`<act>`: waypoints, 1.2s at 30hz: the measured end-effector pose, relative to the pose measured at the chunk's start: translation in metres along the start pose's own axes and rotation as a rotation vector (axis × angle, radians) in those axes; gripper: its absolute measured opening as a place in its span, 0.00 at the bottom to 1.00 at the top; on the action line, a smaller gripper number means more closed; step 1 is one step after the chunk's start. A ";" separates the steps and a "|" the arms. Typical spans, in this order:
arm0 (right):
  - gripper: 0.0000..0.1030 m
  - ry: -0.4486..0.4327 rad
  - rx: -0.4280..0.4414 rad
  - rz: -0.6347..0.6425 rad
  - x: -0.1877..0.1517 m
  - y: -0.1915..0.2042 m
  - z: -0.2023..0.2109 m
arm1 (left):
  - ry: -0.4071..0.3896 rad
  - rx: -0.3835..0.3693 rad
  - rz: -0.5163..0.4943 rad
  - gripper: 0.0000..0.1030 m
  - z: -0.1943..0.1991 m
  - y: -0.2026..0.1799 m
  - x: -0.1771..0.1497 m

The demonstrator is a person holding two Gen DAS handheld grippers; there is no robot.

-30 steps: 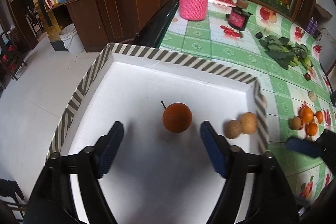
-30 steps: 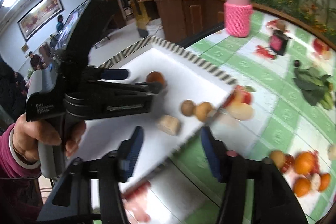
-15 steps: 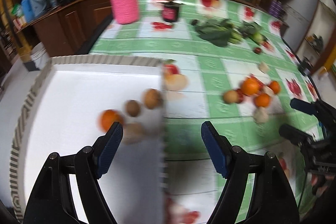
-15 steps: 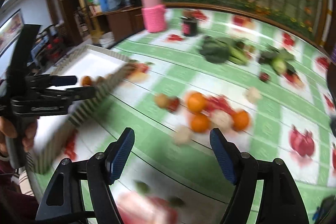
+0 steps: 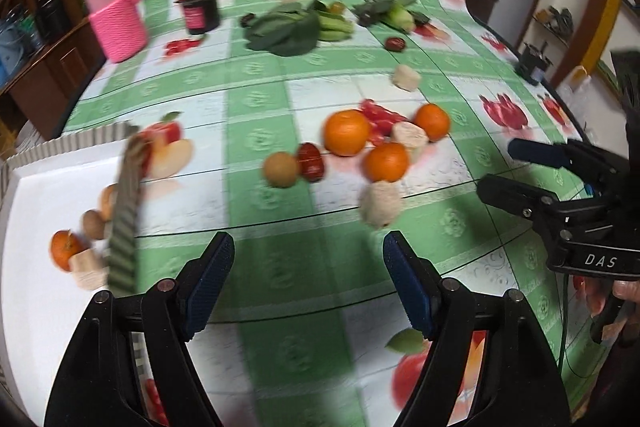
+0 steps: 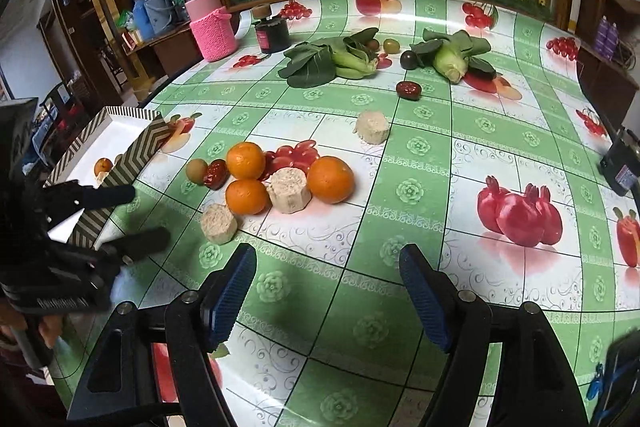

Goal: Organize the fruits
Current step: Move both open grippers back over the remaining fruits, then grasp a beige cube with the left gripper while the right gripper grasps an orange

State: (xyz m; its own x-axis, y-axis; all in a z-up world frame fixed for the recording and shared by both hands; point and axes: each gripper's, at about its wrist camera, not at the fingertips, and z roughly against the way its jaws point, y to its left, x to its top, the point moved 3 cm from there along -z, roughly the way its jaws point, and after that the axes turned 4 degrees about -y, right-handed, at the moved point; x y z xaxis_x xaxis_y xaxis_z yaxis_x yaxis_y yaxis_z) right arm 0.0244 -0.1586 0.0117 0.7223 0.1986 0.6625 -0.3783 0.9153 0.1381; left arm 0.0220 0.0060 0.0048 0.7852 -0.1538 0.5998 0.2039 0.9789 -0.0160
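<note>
Three oranges (image 6: 245,160) (image 6: 330,179) (image 6: 247,196) lie clustered on the green checked cloth with a brown round fruit (image 6: 196,170), a red date (image 6: 216,173) and beige cylinder pieces (image 6: 289,189) (image 6: 218,223). My right gripper (image 6: 326,279) is open and empty just in front of this cluster. My left gripper (image 5: 308,275) is also open and empty, near the beige piece (image 5: 380,203) and the oranges (image 5: 346,131). At the left, the white tray with a striped rim (image 5: 126,211) holds an orange (image 5: 62,255), a brown fruit (image 5: 94,224) and a beige piece (image 5: 90,267).
Leafy greens (image 6: 320,63), a dark plum (image 6: 409,60), another red date (image 6: 408,90) and a lone beige piece (image 6: 372,127) lie further back. A pink knitted jar (image 6: 212,31) and a dark jar (image 6: 273,34) stand at the far left. A black device (image 6: 620,163) sits at the right edge.
Both grippers have swung right, from over the tray to the fruit cluster on the cloth. The right gripper's jaws stand wider than a second ago. The left jaws are unchanged.
</note>
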 end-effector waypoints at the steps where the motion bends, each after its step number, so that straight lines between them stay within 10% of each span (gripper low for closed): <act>1: 0.74 0.002 -0.007 0.003 0.001 -0.001 -0.001 | 0.007 -0.003 -0.008 0.74 -0.004 -0.005 0.001; 17: 0.58 0.026 0.071 -0.064 0.038 -0.020 -0.046 | 0.041 -0.010 -0.042 0.74 -0.034 -0.029 0.008; 23: 0.32 0.028 0.140 -0.074 0.040 -0.015 -0.051 | 0.013 -0.033 -0.062 0.24 -0.028 -0.029 0.010; 36: 0.31 -0.041 0.108 -0.067 0.018 -0.011 -0.005 | 0.014 -0.064 0.001 0.22 -0.007 -0.009 -0.008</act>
State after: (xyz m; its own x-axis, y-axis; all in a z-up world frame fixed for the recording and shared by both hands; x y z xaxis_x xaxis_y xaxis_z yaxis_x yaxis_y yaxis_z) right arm 0.0447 -0.1632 0.0180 0.7247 0.1215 0.6783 -0.3915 0.8826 0.2602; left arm 0.0179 -0.0021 -0.0059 0.7934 -0.1547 0.5887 0.2394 0.9685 -0.0683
